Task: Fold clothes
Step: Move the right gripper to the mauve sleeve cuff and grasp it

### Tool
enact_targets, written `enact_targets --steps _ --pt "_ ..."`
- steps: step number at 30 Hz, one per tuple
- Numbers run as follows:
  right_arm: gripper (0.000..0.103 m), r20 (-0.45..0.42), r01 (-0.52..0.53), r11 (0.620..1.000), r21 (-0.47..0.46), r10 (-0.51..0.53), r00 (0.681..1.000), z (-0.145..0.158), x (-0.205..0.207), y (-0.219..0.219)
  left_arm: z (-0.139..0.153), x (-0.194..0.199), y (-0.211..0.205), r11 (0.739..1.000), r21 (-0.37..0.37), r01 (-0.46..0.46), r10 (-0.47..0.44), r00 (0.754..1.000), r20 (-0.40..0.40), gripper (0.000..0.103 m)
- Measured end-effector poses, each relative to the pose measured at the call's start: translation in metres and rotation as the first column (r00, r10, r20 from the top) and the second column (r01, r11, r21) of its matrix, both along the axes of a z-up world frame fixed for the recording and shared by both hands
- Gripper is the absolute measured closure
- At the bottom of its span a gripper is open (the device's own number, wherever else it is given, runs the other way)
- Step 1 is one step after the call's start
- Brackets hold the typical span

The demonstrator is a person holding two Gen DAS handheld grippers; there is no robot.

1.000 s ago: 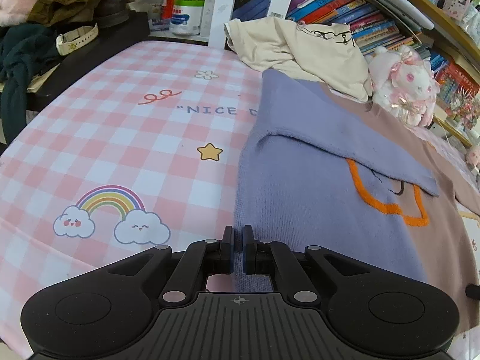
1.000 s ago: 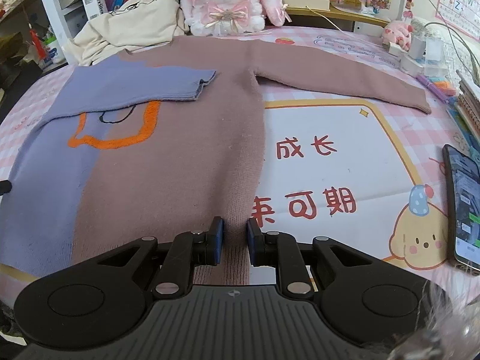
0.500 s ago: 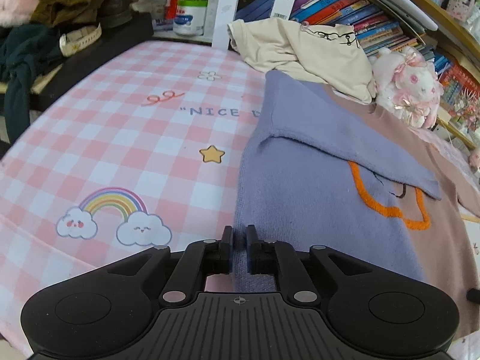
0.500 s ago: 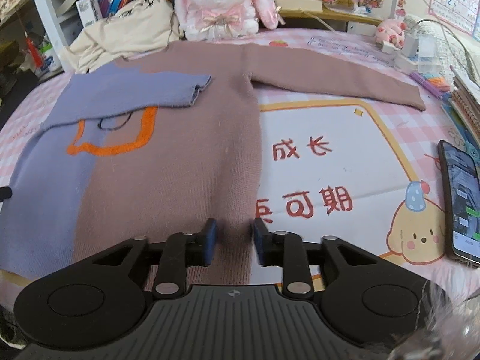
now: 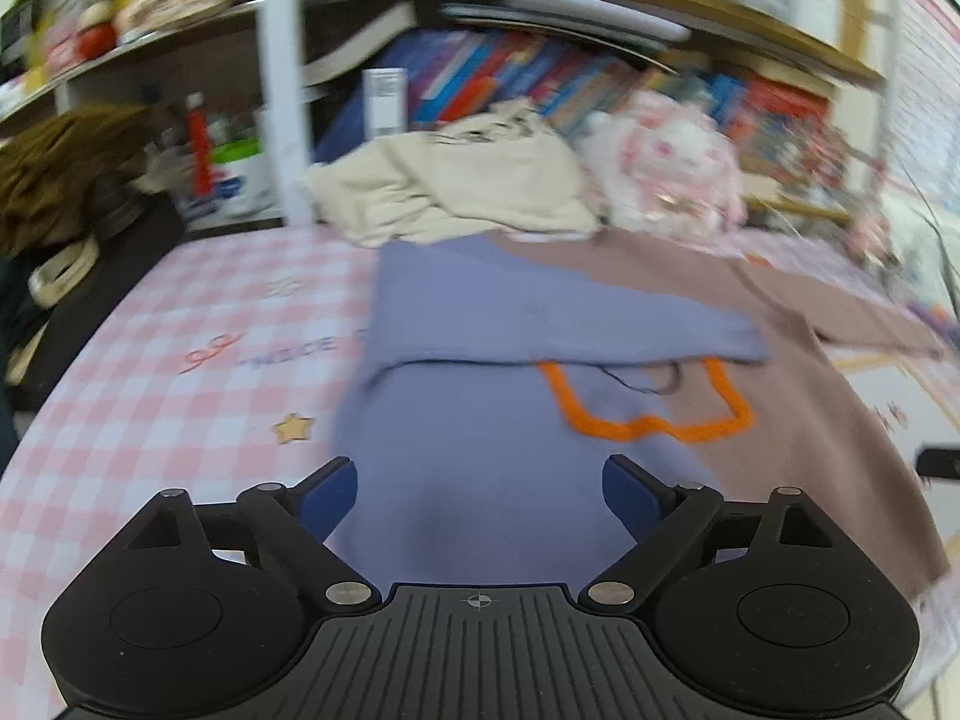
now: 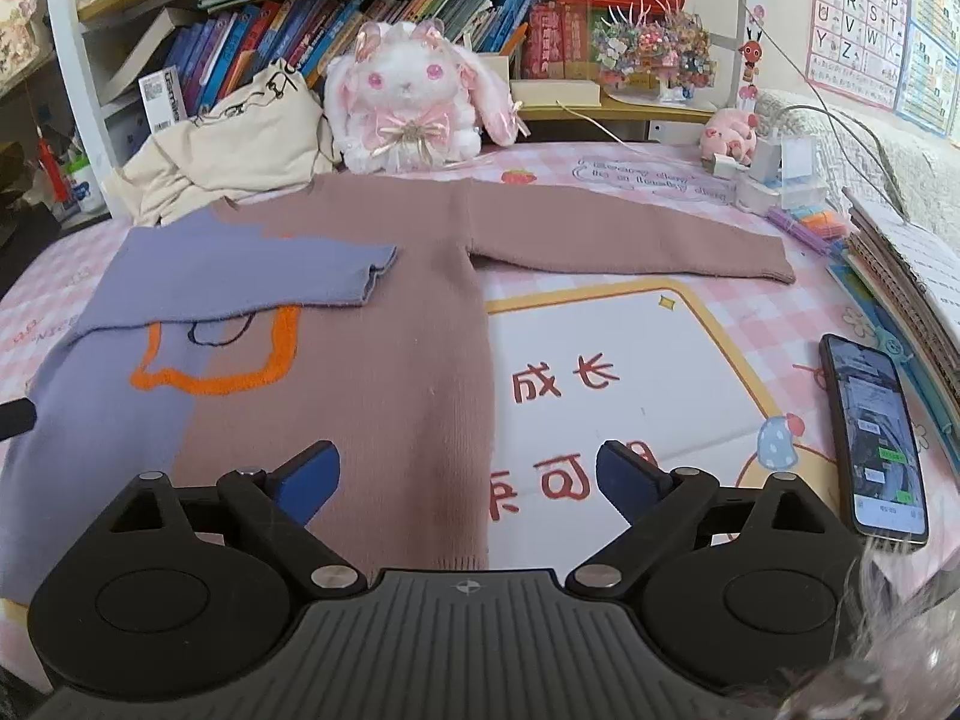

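A sweater, half lilac [image 5: 480,438] and half mauve-brown [image 6: 414,348], lies flat on the pink checked table cover [image 5: 180,372]. Its lilac sleeve [image 6: 252,267] is folded across the chest over an orange outline. The brown sleeve [image 6: 630,237] stretches out to the right. My left gripper [image 5: 480,492] hovers above the lilac hem, jaws opening wide, nothing between them. Over the brown hem my right gripper [image 6: 468,474] is opening too, and its blue pads do not press the cloth. The left wrist view is blurred.
A cream garment [image 6: 240,144] is heaped at the back beside a pink plush rabbit [image 6: 414,96] and a bookshelf [image 6: 360,18]. A phone [image 6: 876,438] lies at the right, with notebooks [image 6: 900,264] and small items behind it. Dark clothes [image 5: 54,180] pile at the far left.
Both grippers went from shut on the sweater's hem to wide open, letting it go. The left gripper rose and swung right, now looking across the sweater; the right one barely moved.
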State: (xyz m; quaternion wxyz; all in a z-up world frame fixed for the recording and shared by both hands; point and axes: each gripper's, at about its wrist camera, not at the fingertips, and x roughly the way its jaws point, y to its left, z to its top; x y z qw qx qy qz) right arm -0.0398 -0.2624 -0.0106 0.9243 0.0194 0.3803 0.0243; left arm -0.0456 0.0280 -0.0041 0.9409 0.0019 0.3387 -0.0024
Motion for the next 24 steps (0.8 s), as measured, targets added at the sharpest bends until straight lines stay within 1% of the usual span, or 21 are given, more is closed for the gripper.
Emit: enact_targets --steps 3,6,11,16,21,24 --pt "0.009 -0.005 -0.002 1.000 -0.015 0.002 1.000 -0.001 -0.003 0.001 -0.004 -0.001 -0.010 0.999 0.004 0.049 -0.049 0.999 -0.018 0.009" --pt "0.008 -0.009 -0.007 1.000 -0.031 0.006 1.000 -0.002 -0.007 0.001 -0.006 0.000 -0.016 0.998 -0.004 0.070 -0.070 0.997 -0.025 0.009" --pt "0.008 -0.017 -0.004 0.999 -0.037 0.003 1.000 -0.005 -0.008 -0.005 -0.010 0.004 -0.021 0.997 -0.025 0.072 -0.073 0.997 -0.041 0.008" --pt "0.008 -0.019 -0.004 1.000 -0.029 0.004 1.000 -0.007 -0.001 -0.017 -0.009 0.008 -0.028 0.997 -0.038 0.062 -0.064 0.997 -0.046 0.008" --pt "0.008 -0.018 -0.009 1.000 -0.013 0.009 1.000 -0.009 0.012 -0.035 -0.008 0.017 -0.045 0.996 -0.054 0.066 -0.069 0.996 -0.057 0.008" --pt "0.008 -0.012 -0.011 1.000 0.003 0.011 1.000 -0.010 0.024 -0.049 -0.004 0.022 -0.059 0.997 -0.049 0.065 -0.068 0.996 -0.054 0.008"
